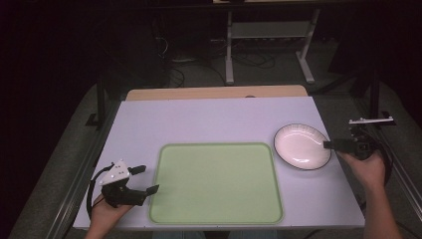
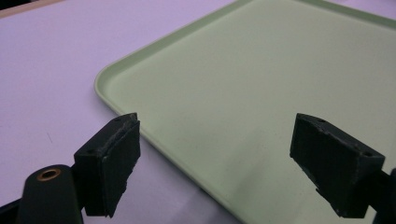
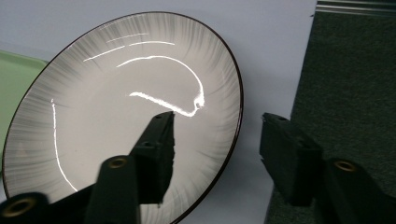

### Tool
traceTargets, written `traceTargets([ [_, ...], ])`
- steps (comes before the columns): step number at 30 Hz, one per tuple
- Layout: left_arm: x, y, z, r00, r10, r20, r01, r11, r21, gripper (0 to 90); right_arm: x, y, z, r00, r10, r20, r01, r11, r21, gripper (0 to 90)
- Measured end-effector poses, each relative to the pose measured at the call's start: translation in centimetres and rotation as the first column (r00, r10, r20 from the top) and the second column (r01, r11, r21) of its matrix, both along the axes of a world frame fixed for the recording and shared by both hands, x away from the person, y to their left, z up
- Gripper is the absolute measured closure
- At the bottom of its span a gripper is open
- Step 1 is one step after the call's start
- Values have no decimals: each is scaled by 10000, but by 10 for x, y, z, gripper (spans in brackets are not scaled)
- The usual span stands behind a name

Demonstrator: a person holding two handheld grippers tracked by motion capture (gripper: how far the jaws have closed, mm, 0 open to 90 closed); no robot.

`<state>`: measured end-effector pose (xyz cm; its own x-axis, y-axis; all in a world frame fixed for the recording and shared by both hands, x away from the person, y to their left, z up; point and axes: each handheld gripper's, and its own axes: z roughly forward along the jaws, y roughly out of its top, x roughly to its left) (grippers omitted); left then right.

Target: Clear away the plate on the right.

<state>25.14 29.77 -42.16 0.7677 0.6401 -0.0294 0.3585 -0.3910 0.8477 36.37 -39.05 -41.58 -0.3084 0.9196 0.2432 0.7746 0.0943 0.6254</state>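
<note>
The left tongs (image 1: pixel 149 179) gape wide at the green tray's (image 1: pixel 217 219) left edge. The right tongs (image 3: pixel 215 154), also wide, straddle the white plate's (image 1: pixel 298 144) rim.

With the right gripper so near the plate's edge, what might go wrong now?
1. The right gripper is open with one jaw over the plate and one outside its rim. The plate looks glossy, so a grip on the thin rim may slip.
2. The plate lies near the right edge of the table; a push could slide it toward that edge.
3. The left gripper hangs open over the corner of the tray and might bump it.
</note>
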Motion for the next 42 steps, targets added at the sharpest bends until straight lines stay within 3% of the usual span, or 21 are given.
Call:
traceTargets([
  [3,0,0,0,10000,-5,-13,5,10000,1,159,3,1,-5,9999,-1,-113,3,9998,209,516],
  [8,0,-1,0,10000,-31,-16,31,10000,14,159,10,4,-14,9981,-254,-559,263,9995,150,587],
  [10,0,0,0,10000,-20,-20,20,10000,8,159,12,5,-17,9968,-325,-734,355,9985,406,626],
  [19,1,-1,-1,10000,-39,-38,39,10000,9,158,17,4,-26,9817,-1054,-1588,1246,9853,1168,713],
  [28,1,-2,-1,10000,-49,-45,49,10000,11,159,14,-7,-34,9636,-1703,-2061,2232,9369,2693,790],
  [32,1,-2,-1,10000,-44,-41,44,10000,15,159,12,-14,-39,9537,-1853,-2369,2622,8980,3533,824],
  [33,1,-2,-1,10000,-44,-41,44,10000,15,159,12,-14,-39,9537,-1853,-2369,2622,8980,3533,824],
  [34,1,-1,-1,10000,-45,-47,45,10000,0,159,11,-15,-40,9487,-1960,-2481,2800,8852,3714,827],
  [36,1,-1,-1,10000,-32,-42,32,10000,12,159,11,-15,-40,9432,-2065,-2602,2967,8760,3803,829],
  [37,1,-1,-1,10000,-33,-36,33,10000,18,159,10,-16,-41,9388,-2141,-2697,3114,8622,3996,830],
  [38,1,-1,-1,10000,-33,-36,33,10000,18,159,10,-16,-41,9388,-2141,-2697,3114,8622,3996,830],
  [39,0,-1,-1,10000,-32,-31,32,10000,21,159,9,-18,-44,9330,-2272,-2789,3334,8373,4333,829],
  [40,0,-1,-1,10000,-23,-29,23,10000,21,159,8,-18,-45,9319,-2314,-2793,3395,8278,4466,829],
  [42,1,-1,-1,10000,-16,-39,16,10000,19,159,7,-18,-46,9287,-2434,-2799,3515,8181,4551,831],
])
